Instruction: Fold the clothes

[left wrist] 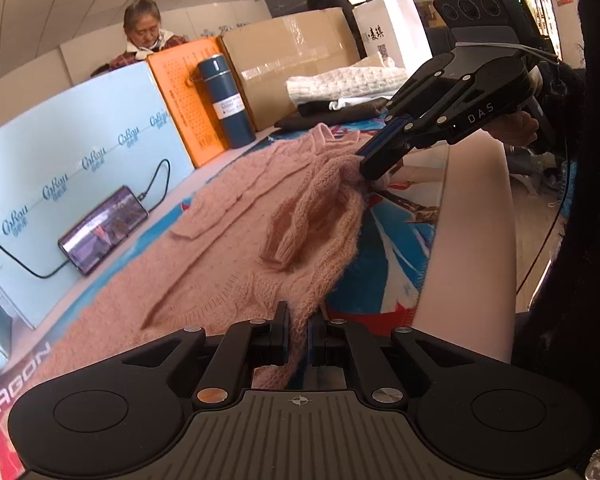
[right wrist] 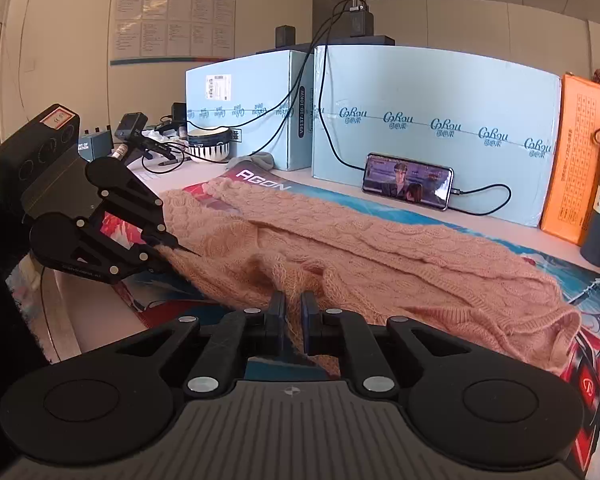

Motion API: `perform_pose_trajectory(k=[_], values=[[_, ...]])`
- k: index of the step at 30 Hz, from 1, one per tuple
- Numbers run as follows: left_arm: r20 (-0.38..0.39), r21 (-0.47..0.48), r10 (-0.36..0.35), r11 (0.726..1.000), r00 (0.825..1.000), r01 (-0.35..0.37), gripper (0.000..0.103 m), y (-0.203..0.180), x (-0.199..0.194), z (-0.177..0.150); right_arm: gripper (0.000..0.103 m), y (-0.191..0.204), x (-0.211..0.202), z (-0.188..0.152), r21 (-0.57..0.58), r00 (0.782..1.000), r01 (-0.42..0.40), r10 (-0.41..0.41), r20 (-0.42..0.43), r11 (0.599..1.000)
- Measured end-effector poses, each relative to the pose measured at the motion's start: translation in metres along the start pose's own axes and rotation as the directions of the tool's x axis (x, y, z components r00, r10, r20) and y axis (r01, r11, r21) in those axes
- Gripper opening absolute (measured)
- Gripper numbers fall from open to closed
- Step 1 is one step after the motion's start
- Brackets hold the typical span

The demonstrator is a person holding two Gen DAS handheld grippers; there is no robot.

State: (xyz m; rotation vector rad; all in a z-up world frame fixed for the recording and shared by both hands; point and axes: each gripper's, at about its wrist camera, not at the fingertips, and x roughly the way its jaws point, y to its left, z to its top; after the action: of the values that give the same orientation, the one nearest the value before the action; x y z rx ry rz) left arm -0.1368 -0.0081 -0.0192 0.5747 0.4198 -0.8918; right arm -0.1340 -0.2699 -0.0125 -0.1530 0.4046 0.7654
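Observation:
A pink knitted sweater (left wrist: 228, 232) lies spread on a printed desk mat (left wrist: 396, 248), partly doubled over itself. My left gripper (left wrist: 299, 320) is shut on the sweater's near edge. My right gripper (left wrist: 364, 164) is shut on another part of that edge, farther along, and lifts it a little. In the right wrist view the sweater (right wrist: 380, 248) runs from left to right, my right gripper (right wrist: 293, 308) pinches its near edge, and my left gripper (right wrist: 180, 250) grips the edge at the left.
A phone (right wrist: 408, 182) on a cable leans against pale blue boxes (right wrist: 440, 120) behind the sweater. A dark flask (left wrist: 228, 104), an orange box (left wrist: 188, 96) and cardboard boxes stand at the back. Folded clothes (left wrist: 340, 92) are stacked at the far end. The table edge (left wrist: 476, 240) runs along the right.

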Motion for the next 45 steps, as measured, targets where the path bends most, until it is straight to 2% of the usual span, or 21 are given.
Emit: perform_pose_trajectory(k=[2, 4, 6, 8, 11, 13, 14, 16, 19, 20, 22, 23, 25, 28, 30, 31, 32, 34, 35, 38, 45], values=[[-0.007, -0.048, -0.017, 0.999, 1.0, 0.016, 0.014, 0.009, -0.005, -0.003, 0.008, -0.006, -0.005, 0.0, 0.027, 1.0, 0.008, -0.009, 0.015, 1.0], [0.046, -0.099, -0.04, 0.994, 0.998, 0.045, 0.03, 0.02, -0.019, -0.005, 0.012, -0.012, -0.01, 0.0, 0.054, 0.999, 0.016, -0.018, 0.029, 0.998], [0.127, -0.15, -0.049, 0.986, 0.991, 0.068, 0.058, 0.031, -0.037, -0.007, 0.029, -0.019, -0.015, 0.0, 0.082, 0.999, 0.023, -0.027, 0.043, 0.996], [0.23, -0.22, 0.012, 0.975, 0.973, 0.04, 0.071, 0.046, -0.057, -0.009, 0.035, -0.025, -0.02, 0.0, 0.109, 0.998, 0.03, -0.037, 0.057, 0.994], [0.302, -0.373, 0.214, 0.924, 0.929, -0.091, 0.077, 0.076, -0.072, -0.011, 0.062, -0.047, -0.028, 0.002, 0.191, 0.991, 0.044, -0.068, 0.118, 0.981], [0.286, -0.524, 0.413, 0.823, 0.865, -0.219, 0.092, 0.102, -0.073, -0.015, 0.065, -0.066, -0.025, 0.006, 0.261, 0.978, 0.128, -0.166, 0.128, 0.957], [0.247, -0.608, 0.499, 0.747, 0.831, -0.268, 0.099, 0.117, -0.072, -0.018, 0.067, -0.077, -0.021, 0.009, 0.302, 0.965, 0.192, -0.236, 0.116, 0.934], [0.1, -0.771, 0.619, 0.543, 0.779, -0.333, 0.1, 0.152, -0.066, -0.03, 0.069, -0.1, -0.01, 0.013, 0.391, 0.929, 0.301, -0.359, 0.085, 0.87], [-0.159, -0.898, 0.601, 0.242, 0.783, -0.368, 0.1, 0.208, -0.053, -0.06, 0.071, -0.139, 0.011, 0.015, 0.515, 0.884, 0.406, -0.468, -0.011, 0.755], [-0.228, -0.9, 0.58, 0.182, 0.782, -0.397, 0.099, 0.22, -0.047, -0.067, 0.071, -0.15, 0.017, 0.016, 0.542, 0.875, 0.429, -0.482, -0.05, 0.723], [-0.343, -0.871, 0.546, 0.119, 0.764, -0.477, 0.099, 0.236, -0.036, -0.077, 0.071, -0.171, 0.03, 0.017, 0.592, 0.864, 0.458, -0.49, -0.118, 0.664], [-0.364, -0.856, 0.542, 0.125, 0.758, -0.501, 0.099, 0.24, -0.031, -0.08, 0.071, -0.178, 0.036, 0.017, 0.601, 0.862, 0.46, -0.49, -0.127, 0.654], [-0.381, -0.813, 0.522, 0.203, 0.763, -0.545, 0.099, 0.242, -0.018, -0.08, 0.072, -0.189, 0.048, 0.018, 0.607, 0.861, 0.469, -0.484, -0.153, 0.642], [-0.392, -0.762, 0.445, 0.333, 0.805, -0.555, 0.094, 0.236, 0.008, -0.08, 0.072, -0.199, 0.074, 0.017, 0.578, 0.856, 0.507, -0.454, -0.248, 0.64], [-0.413, -0.651, 0.455, 0.458, 0.789, -0.605, 0.057, 0.225, 0.025, -0.075, 0.068, -0.198, 0.086, 0.017, 0.551, 0.842, 0.535, -0.461, -0.281, 0.64], [-0.411, -0.61, 0.462, 0.501, 0.786, -0.614, 0.049, 0.221, 0.031, -0.071, 0.061, -0.194, 0.09, 0.018, 0.52, 0.832, 0.551, -0.476, -0.284, 0.653], [-0.4, -0.595, 0.46, 0.527, 0.792, -0.607, 0.023, 0.219, 0.034, -0.066, 0.044, -0.189, 0.094, 0.02, 0.487, 0.823, 0.566, -0.491, -0.286, 0.665], [-0.378, -0.561, 0.456, 0.579, 0.805, -0.592, 0.011, 0.215, 0.039, -0.058, 0.026, -0.183, 0.099, 0.021, 0.457, 0.835, 0.549, -0.477, -0.272, 0.7], [-0.373, -0.543, 0.471, 0.587, 0.799, -0.6, 0.011, 0.215, 0.042, -0.054, 0.015, -0.18, 0.102, 0.022, 0.43, 0.842, 0.539, -0.469, -0.265, 0.724], [-0.366, -0.507, 0.542, 0.565, 0.756, -0.651, 0.011, 0.221, 0.045, -0.045, 0.012, -0.168, 0.111, 0.031, 0.324, 0.816, 0.578, -0.529, -0.233, 0.749], [-0.396, -0.572, 0.536, 0.492, 0.746, -0.657, 0.018, 0.251, 0.056, -0.051, 0.011, -0.184, 0.136, 0.042, 0.223, 0.724, 0.689, -0.646, -0.241, 0.69]])
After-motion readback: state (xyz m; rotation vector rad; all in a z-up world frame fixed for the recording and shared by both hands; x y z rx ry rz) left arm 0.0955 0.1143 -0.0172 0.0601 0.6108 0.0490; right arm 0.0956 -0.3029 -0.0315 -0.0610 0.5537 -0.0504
